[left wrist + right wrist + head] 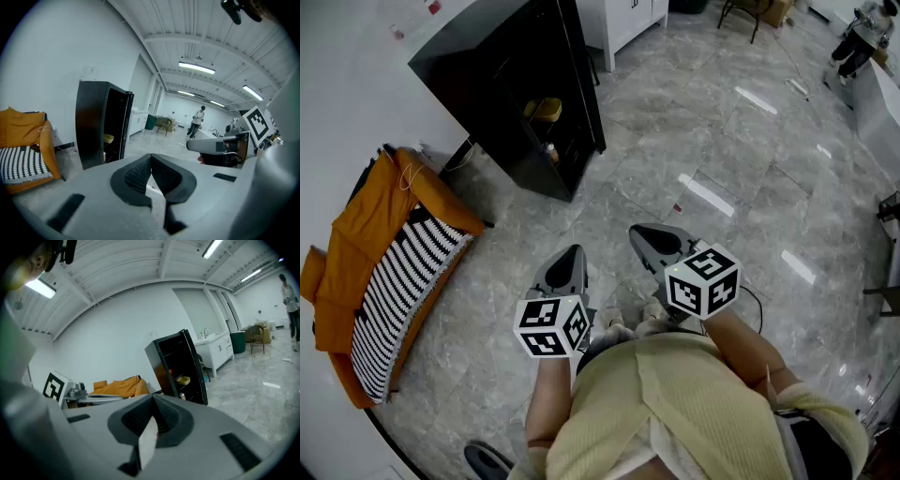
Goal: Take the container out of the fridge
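Observation:
A black fridge [520,89] stands open by the white wall, a few steps ahead of me. On one of its shelves sits a yellow container [547,110], with a small bottle [550,152] on a lower shelf. The same fridge [101,124] and container [108,138] show in the left gripper view, and the fridge [180,364] and container [183,379] in the right gripper view. My left gripper [574,251] and right gripper [637,232] hang side by side in front of my body, far from the fridge. Both are shut with nothing in them; their tips meet in each gripper view.
An orange chair with a striped cushion [394,272] stands against the wall to the left of the fridge. White cabinets [628,23] sit behind the fridge. A person [197,121] stands far across the grey marble floor [722,159].

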`<state>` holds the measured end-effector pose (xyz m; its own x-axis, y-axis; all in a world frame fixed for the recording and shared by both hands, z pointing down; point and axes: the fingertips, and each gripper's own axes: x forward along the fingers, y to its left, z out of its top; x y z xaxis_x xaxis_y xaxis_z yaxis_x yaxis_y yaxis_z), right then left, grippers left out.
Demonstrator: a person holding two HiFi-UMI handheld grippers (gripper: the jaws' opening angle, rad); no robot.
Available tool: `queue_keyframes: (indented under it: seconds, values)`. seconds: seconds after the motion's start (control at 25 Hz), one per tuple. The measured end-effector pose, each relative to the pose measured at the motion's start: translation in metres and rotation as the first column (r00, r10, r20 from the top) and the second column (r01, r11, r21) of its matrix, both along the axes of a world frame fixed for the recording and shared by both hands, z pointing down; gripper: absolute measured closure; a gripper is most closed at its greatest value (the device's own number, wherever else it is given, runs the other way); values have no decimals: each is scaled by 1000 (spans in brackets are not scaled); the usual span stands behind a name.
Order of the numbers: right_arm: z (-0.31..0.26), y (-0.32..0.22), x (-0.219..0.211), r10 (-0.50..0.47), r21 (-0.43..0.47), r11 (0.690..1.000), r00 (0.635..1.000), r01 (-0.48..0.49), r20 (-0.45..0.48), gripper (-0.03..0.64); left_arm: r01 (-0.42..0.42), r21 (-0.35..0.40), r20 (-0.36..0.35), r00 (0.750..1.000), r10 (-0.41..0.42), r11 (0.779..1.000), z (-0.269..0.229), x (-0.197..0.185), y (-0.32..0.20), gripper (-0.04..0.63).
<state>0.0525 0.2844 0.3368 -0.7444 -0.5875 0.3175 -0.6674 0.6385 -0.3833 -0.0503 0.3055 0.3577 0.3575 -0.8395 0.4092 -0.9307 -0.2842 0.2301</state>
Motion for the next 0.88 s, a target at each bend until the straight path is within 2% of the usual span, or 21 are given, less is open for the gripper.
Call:
queue_keyframes:
  seconds: [0.16,0.36,0.88]
  values:
    - [4,-3,4,7,-2,1000,1000,-7,-4,589,-3,-4,2,1000,3,1000,4,4,-2,572]
    - [4,-12,11,14,-26,1000,999,-13,38,589,3,-24,3,1000,-3,1000,10,12,-9,572]
    - [23,-43,41,-13,-60,998,1000,12,-6,588,13,-68,58,998,-9,998,28,49,-34,572]
